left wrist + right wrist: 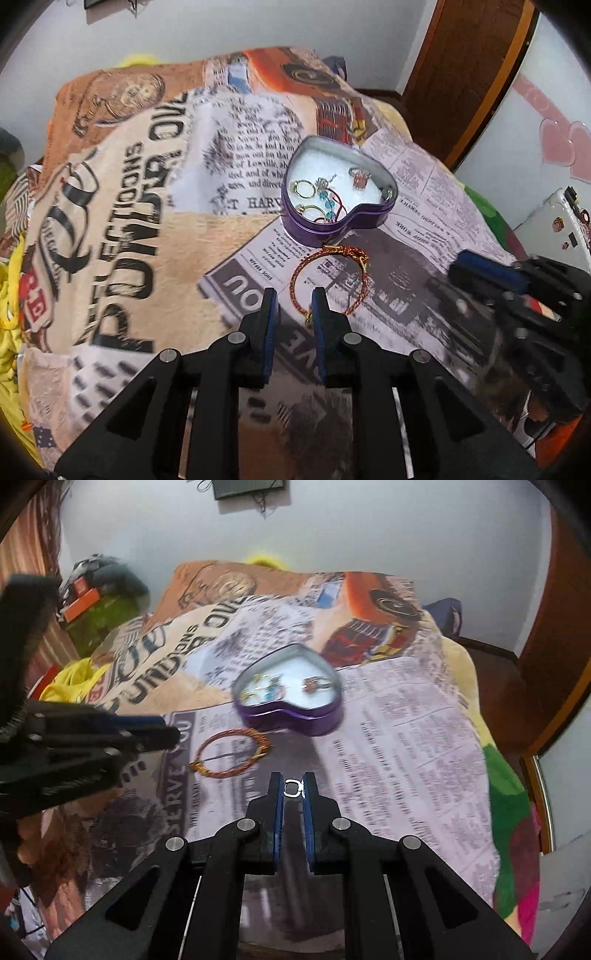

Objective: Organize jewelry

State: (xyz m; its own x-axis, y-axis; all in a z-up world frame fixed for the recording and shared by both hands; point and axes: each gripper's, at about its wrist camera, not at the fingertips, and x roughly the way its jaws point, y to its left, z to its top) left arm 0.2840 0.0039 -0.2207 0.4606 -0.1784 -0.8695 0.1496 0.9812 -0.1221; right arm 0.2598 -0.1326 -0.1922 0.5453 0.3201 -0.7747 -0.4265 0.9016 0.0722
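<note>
A purple heart-shaped tin (373,218) (295,716) lies open on a newspaper-print blanket, holding gold hoop earrings (304,188), a blue bead piece and a red-stone ring (360,177). A red-and-gold braided bracelet (328,280) (231,755) lies on the blanket just in front of the tin. My left gripper (294,302) is open, its fingertips over the bracelet's near edge. My right gripper (294,788) is shut on a small silver ring (293,788), held above the blanket in front of the tin.
The blanket (129,206) covers a bed. A wooden door frame (476,74) stands at the right. Yellow cloth (70,681) and clutter lie at the left edge. Each gripper shows in the other's view, blurred.
</note>
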